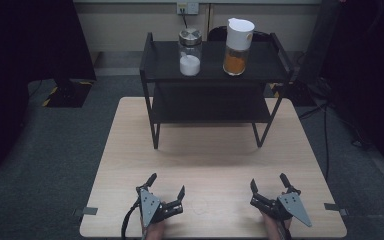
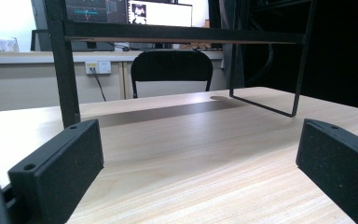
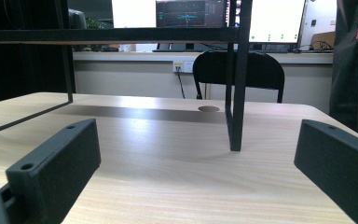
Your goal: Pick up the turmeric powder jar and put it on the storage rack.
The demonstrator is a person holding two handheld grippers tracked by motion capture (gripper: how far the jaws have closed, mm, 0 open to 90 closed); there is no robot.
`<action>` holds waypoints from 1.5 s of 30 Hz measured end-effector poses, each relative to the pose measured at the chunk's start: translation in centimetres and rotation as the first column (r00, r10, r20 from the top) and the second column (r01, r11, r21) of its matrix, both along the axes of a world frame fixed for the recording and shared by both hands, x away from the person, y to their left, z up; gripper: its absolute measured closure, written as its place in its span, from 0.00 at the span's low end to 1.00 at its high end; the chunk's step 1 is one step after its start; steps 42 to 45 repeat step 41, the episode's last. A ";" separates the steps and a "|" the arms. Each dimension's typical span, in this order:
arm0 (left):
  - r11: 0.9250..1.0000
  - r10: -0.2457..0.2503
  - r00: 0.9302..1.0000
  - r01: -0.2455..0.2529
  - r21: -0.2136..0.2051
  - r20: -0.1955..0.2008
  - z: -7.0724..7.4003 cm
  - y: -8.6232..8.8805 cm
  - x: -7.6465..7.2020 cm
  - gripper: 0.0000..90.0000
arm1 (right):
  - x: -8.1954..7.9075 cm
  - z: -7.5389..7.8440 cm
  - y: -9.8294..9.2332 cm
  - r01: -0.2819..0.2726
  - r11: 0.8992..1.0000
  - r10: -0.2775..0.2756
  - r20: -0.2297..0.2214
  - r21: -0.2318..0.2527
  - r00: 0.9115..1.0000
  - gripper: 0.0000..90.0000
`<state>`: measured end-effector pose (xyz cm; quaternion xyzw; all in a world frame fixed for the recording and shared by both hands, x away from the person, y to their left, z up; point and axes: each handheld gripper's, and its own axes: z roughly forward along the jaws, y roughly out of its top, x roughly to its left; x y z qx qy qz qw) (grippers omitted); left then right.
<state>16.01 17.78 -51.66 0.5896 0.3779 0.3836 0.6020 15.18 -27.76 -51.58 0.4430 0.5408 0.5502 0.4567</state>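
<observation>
A black two-tier rack (image 1: 215, 95) stands at the far middle of the wooden table (image 1: 130, 150). On its top shelf are a glass jar of white powder with a metal lid (image 1: 190, 52) and a white-lidded dispenser of orange powder (image 1: 238, 46). My left gripper (image 1: 166, 186) rests near the table's front edge, left of centre, open with nothing between its fingers. My right gripper (image 1: 268, 183) rests at the front right, open and empty too. In the left gripper view the rack's leg (image 2: 64, 70) rises ahead; in the right gripper view another leg (image 3: 237, 79) stands ahead.
A black chair (image 2: 171, 72) sits beyond the table's far edge, also seen as the chair (image 3: 242, 74) in the right gripper view. Monitors (image 3: 191, 11) stand on a desk behind. Dark carpet surrounds the table, with cables at the right.
</observation>
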 end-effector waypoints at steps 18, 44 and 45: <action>1.000 -0.001 1.000 0.001 0.000 0.000 0.0 0.0 0.0 0.00 | 0.0 0.0 -0.1 -0.004 1.000 0.004 -0.001 -0.001 1.000 0.00; 1.000 -0.001 1.000 0.001 0.000 0.000 0.0 0.0 0.0 0.00 | 0.1 0.0 -0.2 -0.010 1.000 0.010 -0.001 0.004 1.000 0.00; 1.000 -0.001 1.000 0.001 0.000 0.000 0.0 0.0 0.0 0.00 | 0.1 0.0 -0.2 -0.010 1.000 0.010 -0.001 0.004 1.000 0.00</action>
